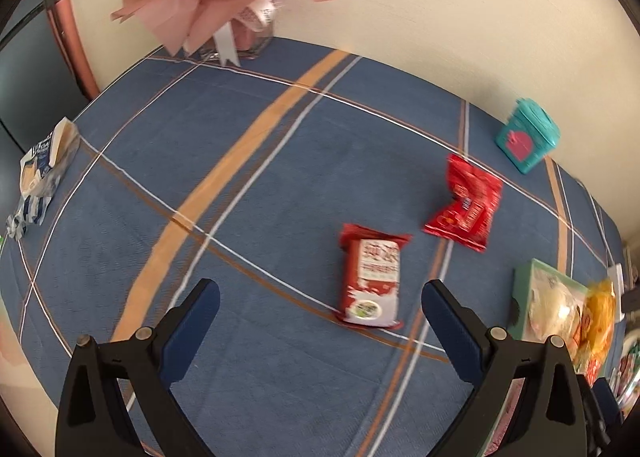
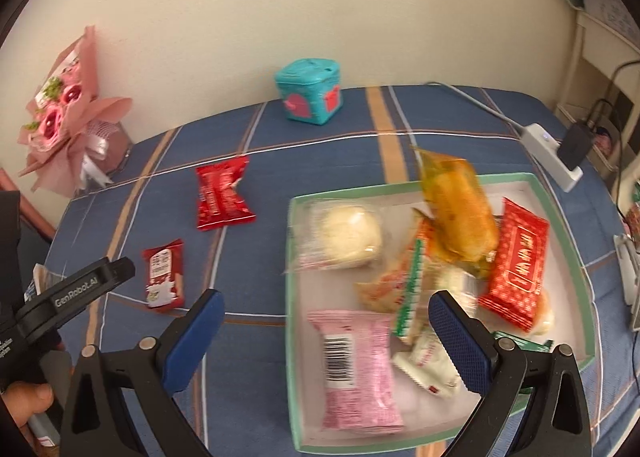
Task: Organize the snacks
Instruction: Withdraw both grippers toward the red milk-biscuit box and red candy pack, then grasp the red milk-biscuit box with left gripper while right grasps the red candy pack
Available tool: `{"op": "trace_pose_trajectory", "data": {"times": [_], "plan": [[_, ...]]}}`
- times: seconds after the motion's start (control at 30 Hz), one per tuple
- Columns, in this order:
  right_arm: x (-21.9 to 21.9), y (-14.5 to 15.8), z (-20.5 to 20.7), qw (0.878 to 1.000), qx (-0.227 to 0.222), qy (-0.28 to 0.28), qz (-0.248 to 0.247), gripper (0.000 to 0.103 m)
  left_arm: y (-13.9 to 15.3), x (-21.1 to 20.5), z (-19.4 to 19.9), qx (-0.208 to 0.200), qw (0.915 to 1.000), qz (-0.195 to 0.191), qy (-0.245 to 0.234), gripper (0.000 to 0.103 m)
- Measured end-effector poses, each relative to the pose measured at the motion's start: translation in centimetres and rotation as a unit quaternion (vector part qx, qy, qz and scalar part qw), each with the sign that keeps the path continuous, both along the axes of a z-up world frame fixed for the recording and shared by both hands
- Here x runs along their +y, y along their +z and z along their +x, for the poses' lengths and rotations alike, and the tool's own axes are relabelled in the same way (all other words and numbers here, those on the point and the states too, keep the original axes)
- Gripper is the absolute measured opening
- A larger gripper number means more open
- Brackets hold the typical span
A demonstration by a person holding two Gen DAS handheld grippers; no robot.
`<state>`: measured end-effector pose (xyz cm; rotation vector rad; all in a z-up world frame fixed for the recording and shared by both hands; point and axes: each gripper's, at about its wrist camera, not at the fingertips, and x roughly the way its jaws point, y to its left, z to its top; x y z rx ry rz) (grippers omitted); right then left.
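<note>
The left gripper (image 1: pixel 320 321) is spread wide and holds nothing; it hovers above the blue checked tablecloth (image 1: pixel 248 185). The right gripper (image 2: pixel 324 333) is also spread and empty, over the near edge of the tray (image 2: pixel 560 217).

Two snacks are not yet in the tray. The small red and white packet (image 1: pixel 370 277) lies flat on the cloth just ahead of the left gripper, at about 1 o'clock from it. The crumpled red packet (image 1: pixel 466 203) lies farther away in the same direction, toward the teal box (image 1: pixel 526 135) at the wall.

I think both packets are light and soft, made of thin shiny film, so they may slide on the cloth and bend when pinched. The small packet looks fuller and more firm; I would take it across its short width, near the middle. The crumpled one is folded in its middle, so a pinch on the sealed end seems safer. What is inside may crush, so a gentle closing is better.

The left camera shows only a corner of the tray at 3 o'clock, and also a blue and white bag (image 1: pixel 44 173) at 9 o'clock on the table edge. The right camera shows the tray inside: a pink packet (image 2: pixel 356 369), a white bun in clear wrap (image 2: pixel 348 237), an orange packet (image 2: pixel 460 209), a red wafer packet (image 2: pixel 516 265) and others, some lying one upon another. It also shows a power strip (image 2: pixel 552 153) with a charger at 1 o'clock, and the pink bouquet (image 2: pixel 68 109) at 10 o'clock.
</note>
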<state>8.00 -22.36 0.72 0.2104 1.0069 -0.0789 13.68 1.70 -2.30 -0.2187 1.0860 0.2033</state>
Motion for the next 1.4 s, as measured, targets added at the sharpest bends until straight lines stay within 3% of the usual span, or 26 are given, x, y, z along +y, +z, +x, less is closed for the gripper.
{"op": "trace_pose_trajectory", "data": {"times": [0.3, 0.5, 0.7, 0.83, 1.0, 1.07, 1.27, 1.4], "plan": [[2.5, -1.1, 1.8, 0.999, 0.008, 0.023, 0.033, 0.103, -0.9, 2.0, 0.7, -0.024, 0.9982, -0.048, 0.028, 0.101], [2.6, -1.9, 2.7, 0.999, 0.018, 0.021, 0.034, 0.103, -2.2, 1.6, 1.7, -0.018, 0.9953, -0.095, 0.004, 0.101], [2.4, -2.3, 3.5, 0.999, 0.025, 0.016, 0.036, 0.103, -3.9, 1.2, 2.5, 0.010, 0.9952, -0.097, 0.007, 0.101], [2.5, -2.6, 4.2, 0.999, 0.031, 0.020, 0.031, 0.103, -4.7, 0.7, 2.9, 0.015, 0.9943, -0.106, -0.005, 0.089], [2.5, -2.9, 5.0, 0.999, 0.033, 0.021, 0.034, 0.103, -5.4, 0.1, 3.3, 0.024, 0.9919, -0.123, -0.021, 0.083], [2.3, -3.0, 5.4, 0.998, 0.035, 0.019, 0.039, 0.103, -5.6, -0.5, 3.5, 0.027, 0.9922, -0.118, -0.030, 0.075], [2.2, -3.4, 6.5, 0.998, 0.043, 0.018, 0.050, 0.102, -6.3, -1.9, 4.2, 0.037, 0.9918, -0.112, -0.050, 0.074], [2.3, -3.8, 7.2, 0.997, 0.049, 0.020, 0.051, 0.101, -6.3, -2.6, 4.7, 0.037, 0.9935, -0.090, -0.058, 0.062]]}}
